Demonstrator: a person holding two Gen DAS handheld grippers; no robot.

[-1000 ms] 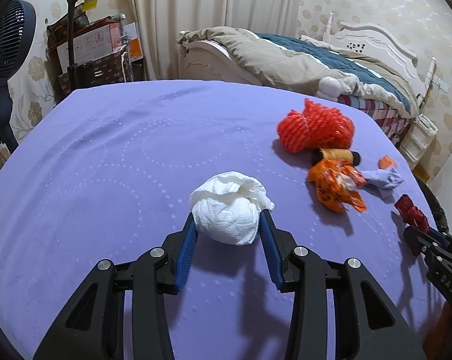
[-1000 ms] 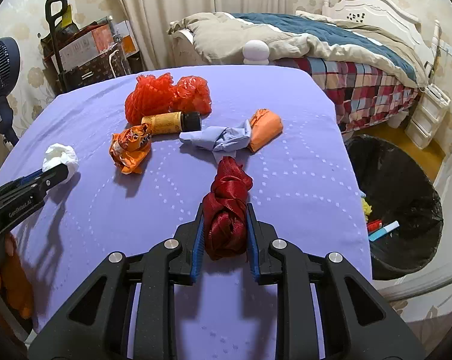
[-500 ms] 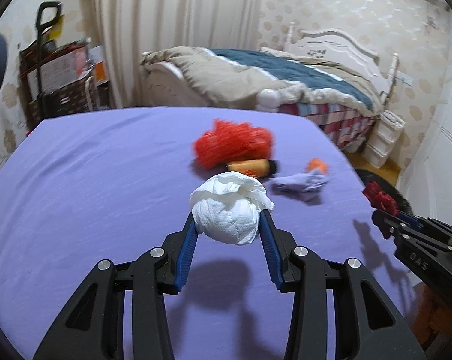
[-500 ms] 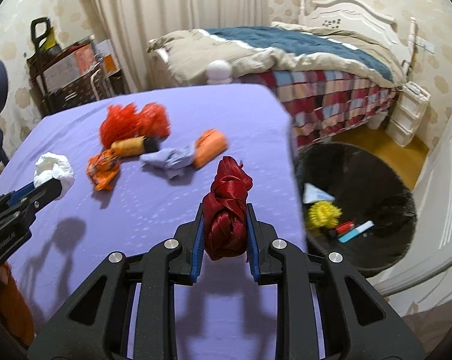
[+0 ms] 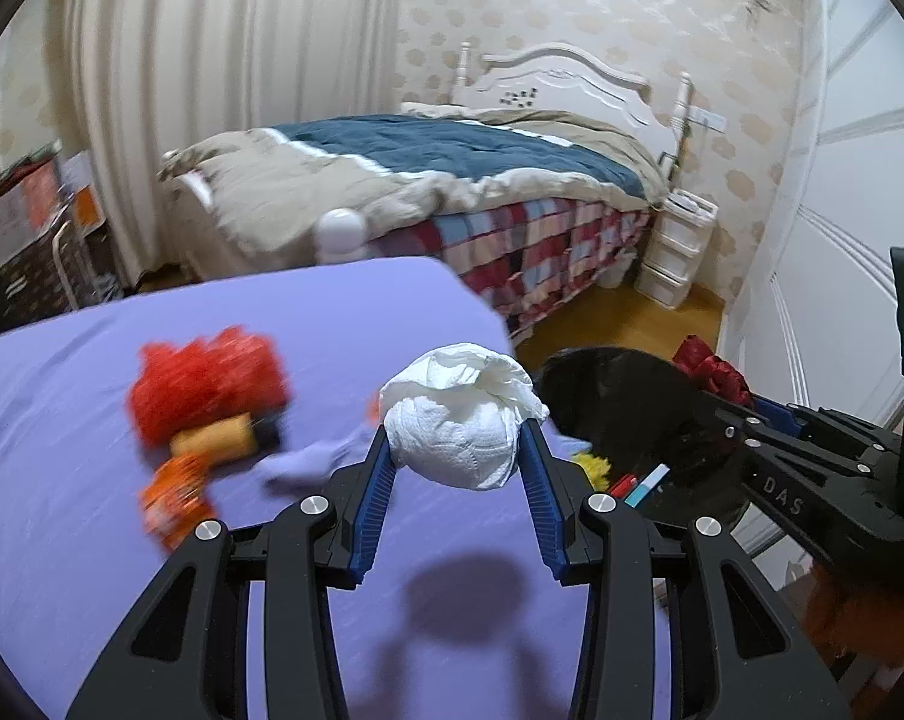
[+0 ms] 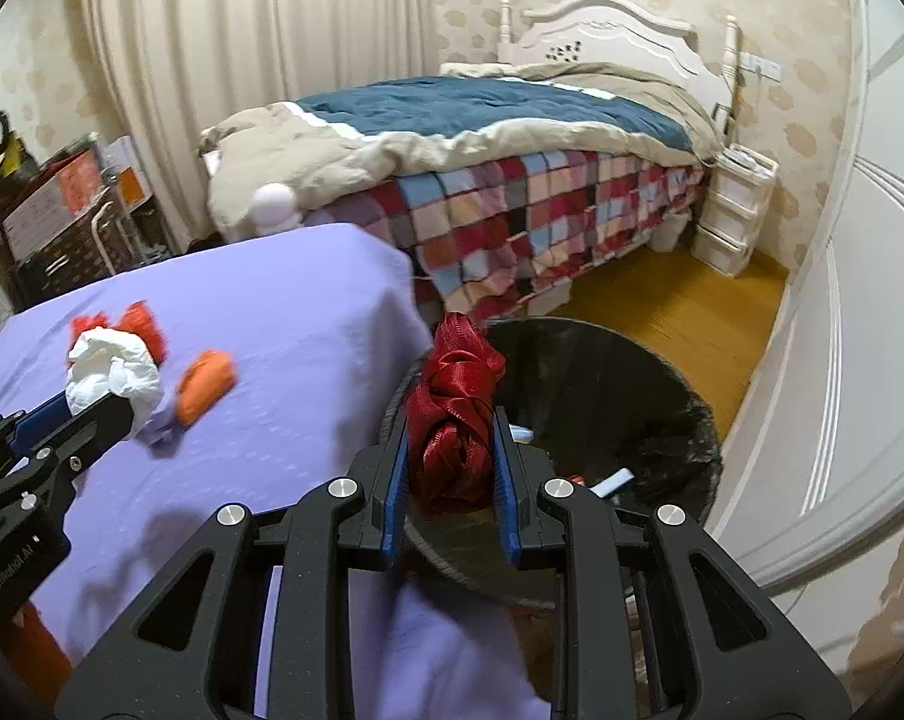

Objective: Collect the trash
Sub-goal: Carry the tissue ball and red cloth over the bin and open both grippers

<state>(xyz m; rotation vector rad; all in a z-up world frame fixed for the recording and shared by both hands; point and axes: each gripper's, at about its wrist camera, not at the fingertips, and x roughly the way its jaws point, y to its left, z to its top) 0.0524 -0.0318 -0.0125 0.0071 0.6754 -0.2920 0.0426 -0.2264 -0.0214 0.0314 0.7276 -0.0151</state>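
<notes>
Left gripper [image 5: 459, 450] clamps white tissue wad [image 5: 460, 420] above purple table [image 5: 152, 540]. Right gripper [image 6: 446, 450], marked "DAS", clamps red ribbon bundle [image 6: 454, 414] over black bin [image 6: 601, 396].

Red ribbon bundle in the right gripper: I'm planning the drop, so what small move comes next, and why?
Probably carry it slightly farther over the black bin, then open. The right gripper is shut on the red ribbon bundle, which sits at the bin's near rim, beside the purple table.
</notes>
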